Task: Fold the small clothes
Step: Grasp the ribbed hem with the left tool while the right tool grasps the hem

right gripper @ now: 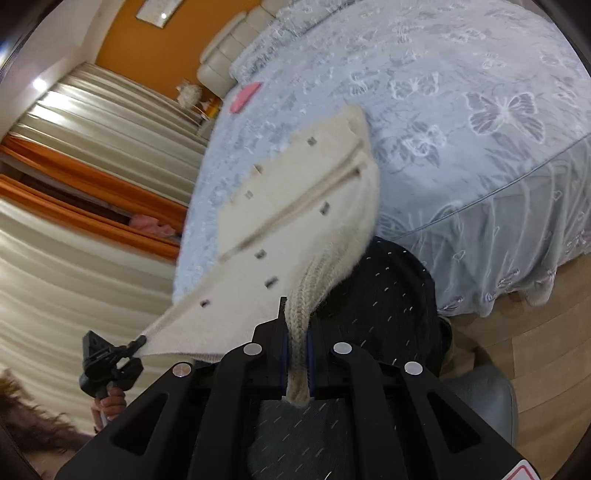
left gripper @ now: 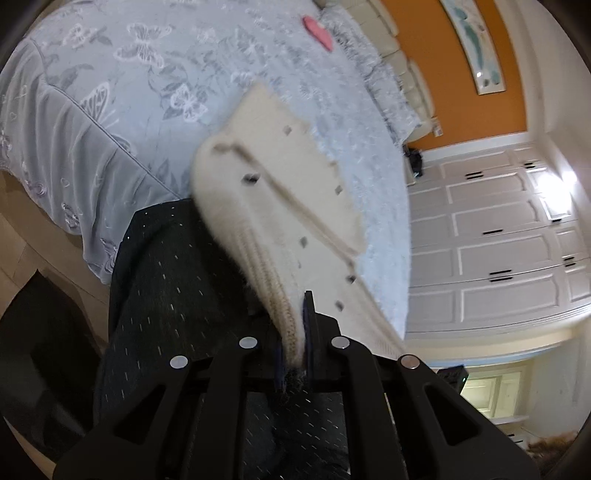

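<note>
The black two-finger left gripper point(left gripper: 295, 332) and black two-finger right gripper point(right gripper: 297, 354) are both clamped tight — each pinching a ribbed hem of the cream fuzzy knit cardigan point(left gripper: 273, 192) — held aloft.

Matte black left gripper point(left gripper: 295, 332) and right gripper point(right gripper: 297, 354), silver round screws, blue-edged fingers point(right gripper: 283, 350).

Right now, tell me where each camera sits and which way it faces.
Left wrist: on the left gripper, looking along its fingers at the cream cardigan over the bed; dark-trousered legs show.
Right wrist: on the right gripper, facing the same cardigan; the left gripper shows.
Shared: cardigan, bed, pink item.
</note>
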A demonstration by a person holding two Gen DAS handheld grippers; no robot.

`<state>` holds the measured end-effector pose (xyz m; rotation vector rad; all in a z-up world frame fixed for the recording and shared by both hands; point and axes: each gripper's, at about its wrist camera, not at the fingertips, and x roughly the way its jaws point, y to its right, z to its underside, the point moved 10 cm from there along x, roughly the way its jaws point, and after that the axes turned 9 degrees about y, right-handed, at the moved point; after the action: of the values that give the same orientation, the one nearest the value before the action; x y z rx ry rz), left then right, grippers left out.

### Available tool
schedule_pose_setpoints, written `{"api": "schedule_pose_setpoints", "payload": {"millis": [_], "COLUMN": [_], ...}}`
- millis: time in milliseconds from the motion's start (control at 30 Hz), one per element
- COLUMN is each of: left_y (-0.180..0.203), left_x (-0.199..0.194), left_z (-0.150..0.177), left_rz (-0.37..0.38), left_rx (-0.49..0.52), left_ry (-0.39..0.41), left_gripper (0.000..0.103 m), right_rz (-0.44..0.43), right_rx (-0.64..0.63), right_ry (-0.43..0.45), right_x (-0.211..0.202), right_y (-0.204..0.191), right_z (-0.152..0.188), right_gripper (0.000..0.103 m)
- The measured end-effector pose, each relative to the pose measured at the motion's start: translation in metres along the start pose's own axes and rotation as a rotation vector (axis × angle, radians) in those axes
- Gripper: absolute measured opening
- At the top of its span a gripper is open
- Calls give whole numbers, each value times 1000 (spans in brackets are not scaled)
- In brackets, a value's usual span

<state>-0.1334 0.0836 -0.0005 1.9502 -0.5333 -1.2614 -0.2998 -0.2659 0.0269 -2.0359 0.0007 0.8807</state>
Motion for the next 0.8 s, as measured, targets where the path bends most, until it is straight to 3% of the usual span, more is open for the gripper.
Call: {"api": "schedule_pose_setpoints", "payload": {"millis": [100,167,267,367,533,700,800], "left_y": [24,47,67,67,34,-9,-31], "left_x": [-23,-21,2,55,154,239,272], "left_z": [-16,-41,-75,-123,-188,-213,-221], "left_rz": [36,52,43,5,-130,-255,-290], "left_rx": [14,60,140,163,117,78,47], "left_ry": [63,105,149,185,216,174,143], "left_gripper": [7,7,7,7,7,7,8], "right_rz": [-88,-148,-178,-205,-91,-19,18], "right_rx": [-4,14,45,204,323,430,462], "right_ry": [87,131,205,207,168,116,90], "right_x": [-15,-4,35,103,205,273,300], "right_y": [-24,-31,-25,5,52,96,117], "right_z": [-37,-68,-124,-171,-203,-210,-213], "right_gripper": [7,7,7,7,7,8,14]}}
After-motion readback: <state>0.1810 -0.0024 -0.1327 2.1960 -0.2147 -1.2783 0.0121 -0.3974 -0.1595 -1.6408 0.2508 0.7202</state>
